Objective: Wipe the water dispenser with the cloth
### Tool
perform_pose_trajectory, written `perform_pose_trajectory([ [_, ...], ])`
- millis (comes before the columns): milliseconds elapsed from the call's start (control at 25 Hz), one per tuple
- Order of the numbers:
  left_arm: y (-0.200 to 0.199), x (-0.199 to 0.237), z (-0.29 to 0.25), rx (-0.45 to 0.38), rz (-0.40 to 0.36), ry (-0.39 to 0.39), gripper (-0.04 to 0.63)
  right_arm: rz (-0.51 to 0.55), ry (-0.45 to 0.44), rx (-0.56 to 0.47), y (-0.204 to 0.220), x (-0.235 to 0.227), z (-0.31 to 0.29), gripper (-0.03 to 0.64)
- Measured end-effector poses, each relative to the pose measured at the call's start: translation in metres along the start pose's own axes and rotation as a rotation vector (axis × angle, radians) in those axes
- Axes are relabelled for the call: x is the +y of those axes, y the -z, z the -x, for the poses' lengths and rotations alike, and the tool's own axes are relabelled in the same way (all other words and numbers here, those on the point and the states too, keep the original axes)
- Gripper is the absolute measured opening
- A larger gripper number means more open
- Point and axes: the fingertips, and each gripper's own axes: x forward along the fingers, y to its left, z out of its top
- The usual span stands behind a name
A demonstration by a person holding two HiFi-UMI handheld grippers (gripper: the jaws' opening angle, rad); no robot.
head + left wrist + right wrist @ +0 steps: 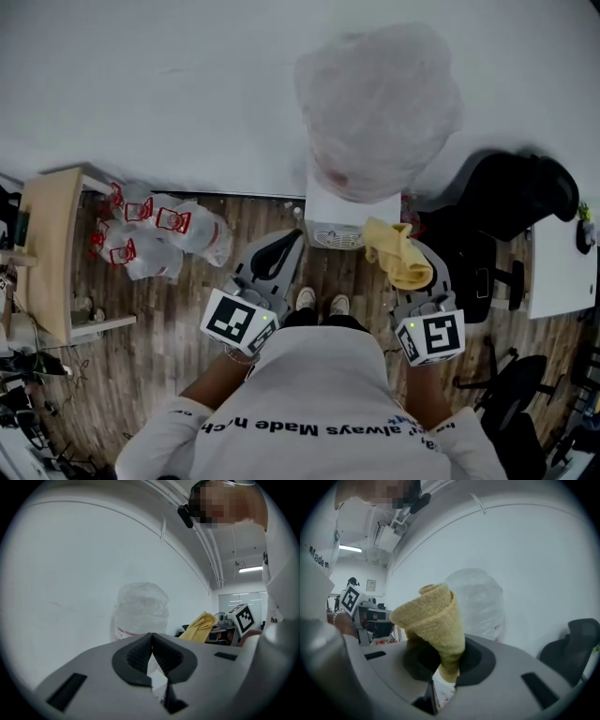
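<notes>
Clamped right gripper [447, 665] fingers on cloth [436, 620] just before dispenser [337, 208]; held left gripper [152, 651] fingers together, empty. Needed flat, firm contact for wiping.

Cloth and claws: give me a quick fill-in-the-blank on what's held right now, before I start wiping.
The right claw is shut on a ____ cloth.
The left claw is shut and holds ____.
The bottle on the water dispenser is wrapped in clear ____.
Missing words: yellow; nothing; plastic.
</notes>
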Motion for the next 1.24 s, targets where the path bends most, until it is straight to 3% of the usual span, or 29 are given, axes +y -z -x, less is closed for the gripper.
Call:
perform_pose_trajectory([
  [360, -0.022, -0.014, -0.007, -0.033, -0.017, 0.018, 0.02, 0.021, 0.0, -0.046, -0.027, -0.007, 0.012, 0.061],
  [1240, -0.023, -0.03, -0.021, -0.027, -0.033, 0.02, 0.02, 0.019, -0.009, -0.084, -0.039, -0.021, 0.02, 0.061],
])
